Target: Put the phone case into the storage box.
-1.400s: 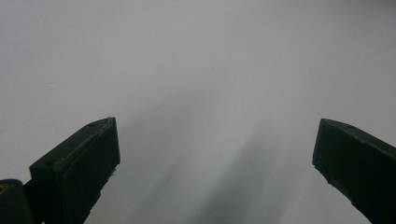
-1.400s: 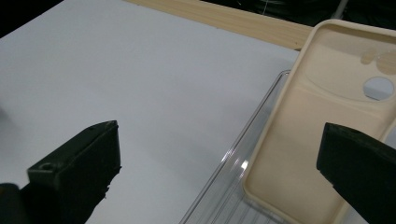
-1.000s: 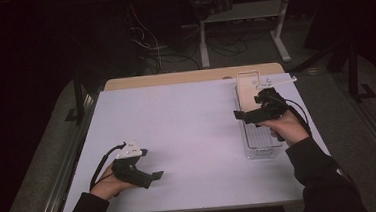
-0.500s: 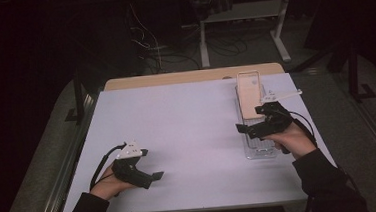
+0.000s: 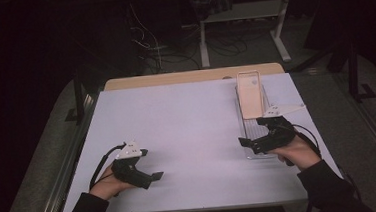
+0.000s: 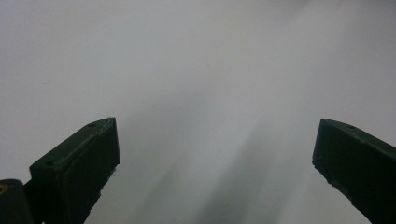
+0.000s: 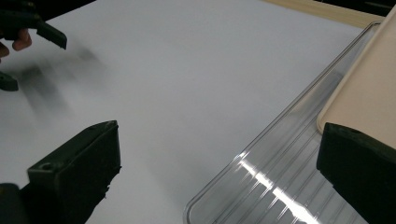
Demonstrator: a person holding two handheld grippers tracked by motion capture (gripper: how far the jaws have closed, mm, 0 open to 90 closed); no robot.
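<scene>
Near the table's right edge: a clear tray (image 5: 253, 126) lay lengthwise, with a beige board (image 5: 249, 94) resting in its far end.
Right gripper (image 5: 251, 142): it hung over the tray's near end, jaws spread wide, holding nothing; one jaw stood above the tray, the other above bare table (image 5: 192, 125).
Tray up close (image 7: 280, 186): ribbed floor, rounded corner, the board (image 7: 369, 102) just beyond.
Left gripper (image 5: 151, 177): near the front-left corner, jaws wide apart and empty over the white top.
</scene>
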